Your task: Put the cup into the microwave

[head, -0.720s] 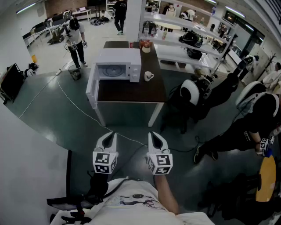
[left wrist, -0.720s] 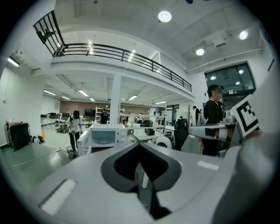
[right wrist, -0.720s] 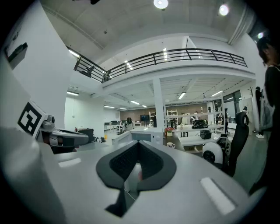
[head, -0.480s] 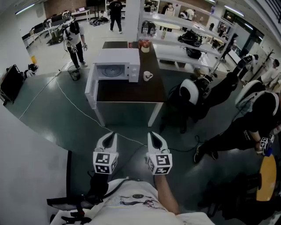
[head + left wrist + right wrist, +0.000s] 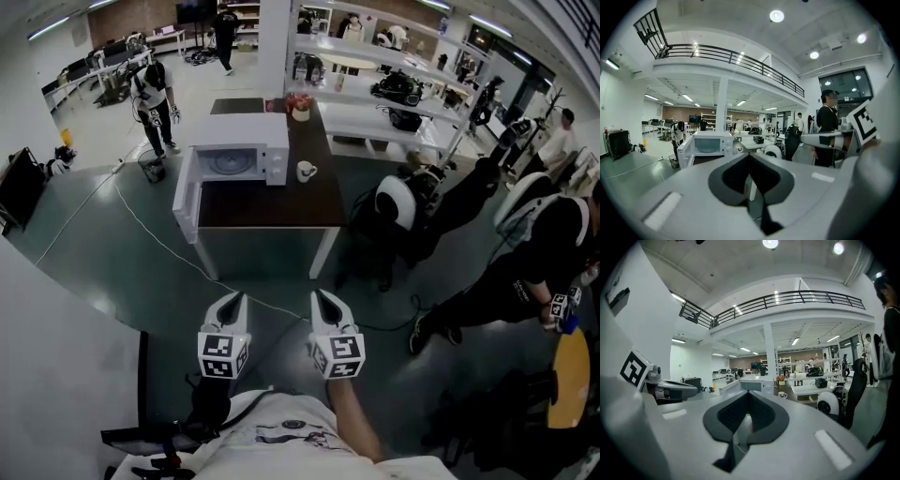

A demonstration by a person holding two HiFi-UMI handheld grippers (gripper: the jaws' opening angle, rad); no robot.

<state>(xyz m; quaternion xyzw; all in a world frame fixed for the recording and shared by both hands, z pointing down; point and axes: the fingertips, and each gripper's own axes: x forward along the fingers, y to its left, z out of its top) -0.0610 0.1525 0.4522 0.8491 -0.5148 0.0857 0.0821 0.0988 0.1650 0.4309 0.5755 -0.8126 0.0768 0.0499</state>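
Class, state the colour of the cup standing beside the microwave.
The cup is white; the head view shows it best.

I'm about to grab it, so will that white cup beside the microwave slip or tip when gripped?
The cup looks like a rigid glazed mug, so probably stiff and somewhat slippery. It stands upright on the table, squat with a side handle, so tipping seems unlikely.

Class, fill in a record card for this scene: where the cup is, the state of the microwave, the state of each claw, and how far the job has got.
cup: white cup, standing on the dark table, just right of the microwave in the head view
microwave: white microwave on the same table, door swung open, no cup inside
left claw: shut, empty, well short of the table
right claw: shut, empty, well short of the table
job: not begun; cup outside the microwave
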